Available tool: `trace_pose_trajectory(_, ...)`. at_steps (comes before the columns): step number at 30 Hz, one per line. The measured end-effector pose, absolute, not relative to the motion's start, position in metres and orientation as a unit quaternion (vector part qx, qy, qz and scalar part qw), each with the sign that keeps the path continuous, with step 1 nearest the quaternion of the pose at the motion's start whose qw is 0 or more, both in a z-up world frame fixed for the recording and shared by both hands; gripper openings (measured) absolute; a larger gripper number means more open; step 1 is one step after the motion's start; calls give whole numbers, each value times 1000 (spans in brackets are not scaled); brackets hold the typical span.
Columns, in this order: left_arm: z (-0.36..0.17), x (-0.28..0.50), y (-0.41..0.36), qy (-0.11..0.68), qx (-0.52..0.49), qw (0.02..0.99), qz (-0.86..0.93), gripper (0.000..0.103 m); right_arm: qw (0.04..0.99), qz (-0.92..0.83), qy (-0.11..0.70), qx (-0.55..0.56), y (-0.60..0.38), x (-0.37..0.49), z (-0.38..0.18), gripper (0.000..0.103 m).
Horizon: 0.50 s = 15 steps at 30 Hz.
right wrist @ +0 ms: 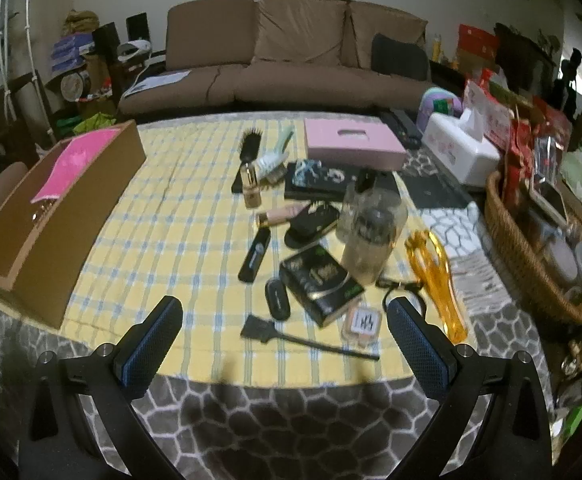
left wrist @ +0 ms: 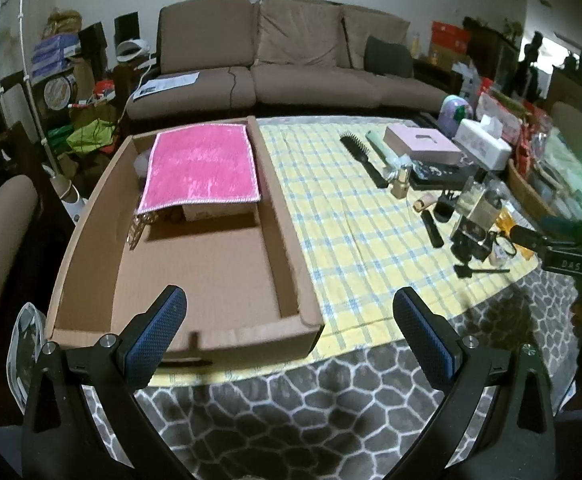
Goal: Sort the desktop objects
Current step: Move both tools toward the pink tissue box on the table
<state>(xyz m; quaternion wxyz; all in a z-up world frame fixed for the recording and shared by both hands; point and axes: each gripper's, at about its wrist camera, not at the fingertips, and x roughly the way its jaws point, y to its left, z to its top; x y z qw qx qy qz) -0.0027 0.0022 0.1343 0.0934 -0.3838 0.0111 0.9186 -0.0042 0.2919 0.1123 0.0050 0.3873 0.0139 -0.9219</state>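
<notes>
My left tongs (left wrist: 289, 312) hang spread and empty at the bottom of their frame, lined up with the near wall of the cardboard box (left wrist: 195, 340), so anything dropped lands on its bare floor. My right tongs (right wrist: 285, 322), also spread and holding nothing, face the clutter at frame centre: a thin black brush (right wrist: 291, 334) lies nearest, just behind it a black case (right wrist: 321, 278), then a clear bottle (right wrist: 373, 236). Farther up the checked cloth (right wrist: 171, 216) on the counter sits a pink box (right wrist: 355, 142).
</notes>
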Motion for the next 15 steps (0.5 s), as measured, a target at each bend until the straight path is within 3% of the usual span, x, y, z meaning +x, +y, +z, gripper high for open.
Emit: trace_pose_trajectory(15, 161, -70, 53, 26, -380, 124, 916, 103, 17, -925, 10, 380, 312, -51, 137, 103)
